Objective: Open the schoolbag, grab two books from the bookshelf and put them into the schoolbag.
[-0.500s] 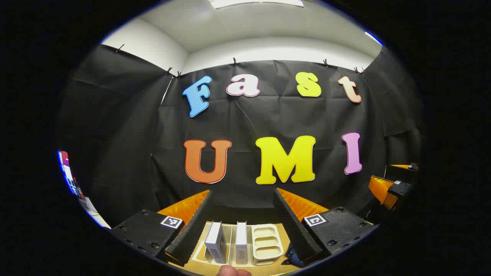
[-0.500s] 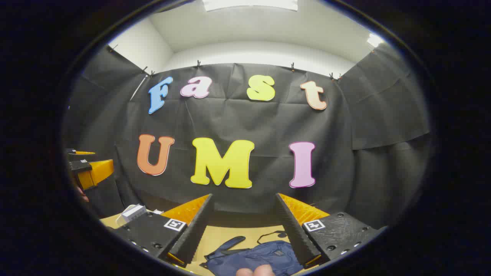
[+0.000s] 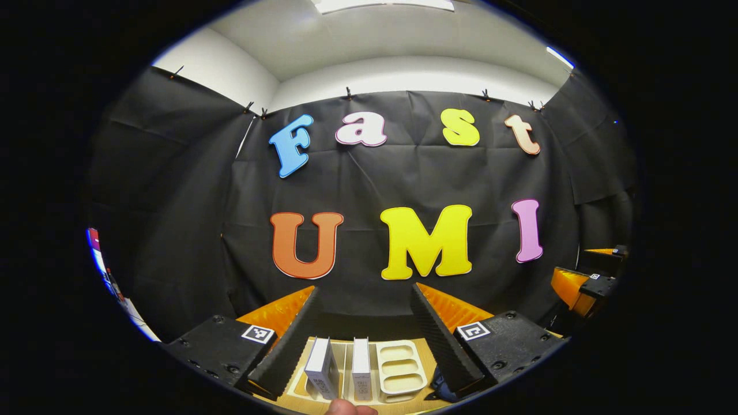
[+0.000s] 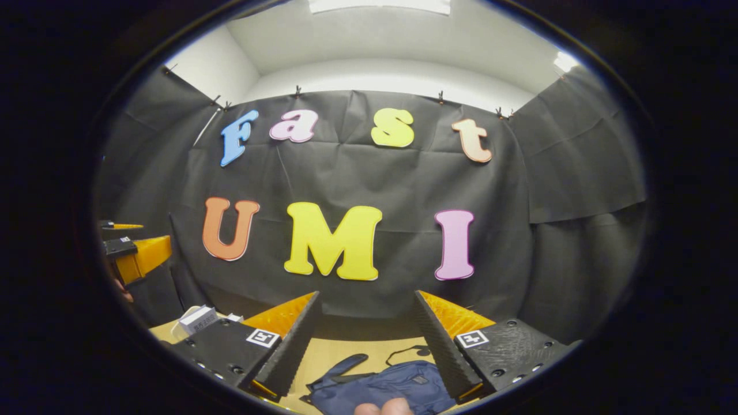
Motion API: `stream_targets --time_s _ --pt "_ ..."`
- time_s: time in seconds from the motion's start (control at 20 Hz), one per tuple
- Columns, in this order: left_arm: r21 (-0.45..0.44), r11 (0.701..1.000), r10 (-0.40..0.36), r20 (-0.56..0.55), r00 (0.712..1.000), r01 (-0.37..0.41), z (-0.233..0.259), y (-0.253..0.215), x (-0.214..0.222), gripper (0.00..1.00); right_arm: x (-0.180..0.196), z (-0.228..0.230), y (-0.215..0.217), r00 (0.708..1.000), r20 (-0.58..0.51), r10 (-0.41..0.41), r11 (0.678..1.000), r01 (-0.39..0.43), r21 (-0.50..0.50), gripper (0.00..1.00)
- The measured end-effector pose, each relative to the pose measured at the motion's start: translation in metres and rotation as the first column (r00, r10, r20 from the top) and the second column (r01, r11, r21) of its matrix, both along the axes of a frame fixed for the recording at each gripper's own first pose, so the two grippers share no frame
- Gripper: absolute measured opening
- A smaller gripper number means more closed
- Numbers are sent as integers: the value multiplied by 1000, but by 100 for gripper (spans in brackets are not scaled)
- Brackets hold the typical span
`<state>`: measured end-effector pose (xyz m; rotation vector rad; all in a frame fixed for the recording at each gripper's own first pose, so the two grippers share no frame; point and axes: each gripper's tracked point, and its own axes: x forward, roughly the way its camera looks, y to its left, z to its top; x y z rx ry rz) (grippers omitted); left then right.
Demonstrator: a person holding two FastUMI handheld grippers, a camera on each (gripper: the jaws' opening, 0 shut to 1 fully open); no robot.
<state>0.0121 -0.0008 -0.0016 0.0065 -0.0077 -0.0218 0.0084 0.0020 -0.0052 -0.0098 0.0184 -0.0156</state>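
Two white books (image 3: 323,366) (image 3: 361,369) stand upright in a cream bookshelf rack (image 3: 400,369) on the wooden table, seen low in the left gripper view between the fingers of my left gripper (image 3: 364,300), which is open and held above them. The dark blue schoolbag (image 4: 392,386) lies flat on the table under my right gripper (image 4: 365,302), also open and empty. The bag looks closed, with a strap (image 4: 340,366) trailing to its left. The left gripper (image 4: 135,256) shows at the left edge of the right gripper view, and the books (image 4: 197,318) below it.
The right gripper (image 3: 582,282) appears at the right edge of the left gripper view. A fingertip (image 3: 346,408) shows at the bottom of the left gripper view, and fingertips (image 4: 383,408) at the bottom of the right gripper view. The wooden table (image 4: 340,349) ends at the black cloth wall.
Both views have shifted only slightly; the rack and books sit a little lower in the left gripper view. Both grippers stay open and hold nothing.
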Motion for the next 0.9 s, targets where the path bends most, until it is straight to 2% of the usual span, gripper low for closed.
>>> stream_targets --time_s 0.6,0.9 --pt "-3 1000 -3 -14 1000 3 -4 2 5 99 4 -3 6 1000 -11 -1 1000 1 -21 97" --pt "-16 1000 5 -28 1000 -6 -8 7 -2 99 2 -37 11 993 -118 11 999 -17 -44 95"
